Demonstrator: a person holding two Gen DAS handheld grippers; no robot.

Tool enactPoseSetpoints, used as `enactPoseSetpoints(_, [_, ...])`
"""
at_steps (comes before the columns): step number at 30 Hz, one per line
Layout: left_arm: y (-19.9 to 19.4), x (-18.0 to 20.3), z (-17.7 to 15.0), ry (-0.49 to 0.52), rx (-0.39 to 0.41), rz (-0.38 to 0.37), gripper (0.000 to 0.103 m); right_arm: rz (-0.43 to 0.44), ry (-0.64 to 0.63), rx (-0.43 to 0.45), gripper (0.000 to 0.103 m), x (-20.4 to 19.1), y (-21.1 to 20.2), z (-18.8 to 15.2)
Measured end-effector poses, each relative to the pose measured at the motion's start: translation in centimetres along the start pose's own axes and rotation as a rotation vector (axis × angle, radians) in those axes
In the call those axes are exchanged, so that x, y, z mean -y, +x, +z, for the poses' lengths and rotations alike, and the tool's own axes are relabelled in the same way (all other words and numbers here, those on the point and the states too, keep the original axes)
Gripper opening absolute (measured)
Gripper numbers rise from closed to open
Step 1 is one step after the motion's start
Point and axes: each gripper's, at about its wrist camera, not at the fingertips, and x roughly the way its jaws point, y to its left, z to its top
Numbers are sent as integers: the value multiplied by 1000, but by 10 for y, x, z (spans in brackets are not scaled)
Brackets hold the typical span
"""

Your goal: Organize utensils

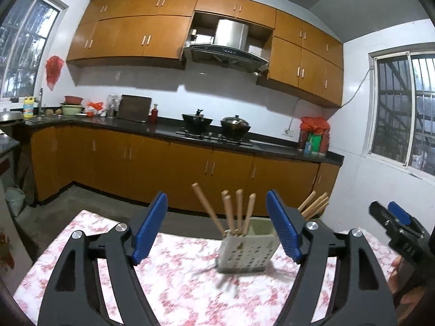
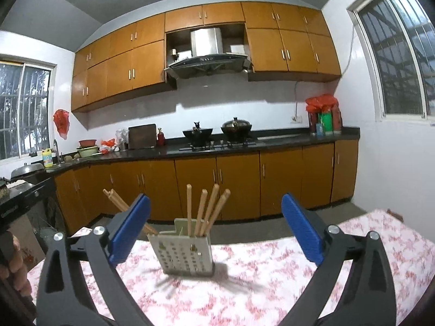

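A white perforated utensil holder [image 1: 246, 247] [image 2: 185, 252] stands upright on the table's pink floral cloth [image 1: 176, 285] [image 2: 272, 285]. Several wooden chopsticks [image 1: 239, 209] [image 2: 206, 209] stick up from one compartment. A second bundle [image 1: 312, 203] [image 2: 119, 203] leans out of the other side. My left gripper [image 1: 217, 212] is open, short of the holder, with nothing between its blue pads. My right gripper [image 2: 216, 212] is open wide in the same way; it also shows at the right edge of the left wrist view [image 1: 394, 217].
The table's far edge lies just behind the holder, then a strip of grey floor [image 1: 81, 203]. Beyond runs a dark counter [image 1: 163, 125] over orange cabinets, with a stove carrying two woks [image 2: 217, 133]. A hand [image 2: 13, 258] holds the left tool.
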Motion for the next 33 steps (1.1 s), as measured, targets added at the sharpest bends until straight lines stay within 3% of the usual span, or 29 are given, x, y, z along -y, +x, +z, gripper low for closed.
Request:
enactPoseSetpoints(7, [-24,0,-25,36,11,44,101,-29,46,-69,99,11,-14,-17])
enactPoseSetpoints(12, [-35,8,-49,70,-21,67,101,-21,-7,-157,99,2,-26,-42])
enactPoseSetpoints(19, [-53,15,-77,103,-76,72,101,-69,-48,-127,99,-12,-54,-74])
enactPoseSetpoints(23, [-61,16,-92,91,-95,85,101,-36,-7,-193,99,-11,-57,-89])
enactPoseSetpoints(33, [-73,13,-119,110,-118,127,101,-41,-69,-266,99,-19,-67,-121])
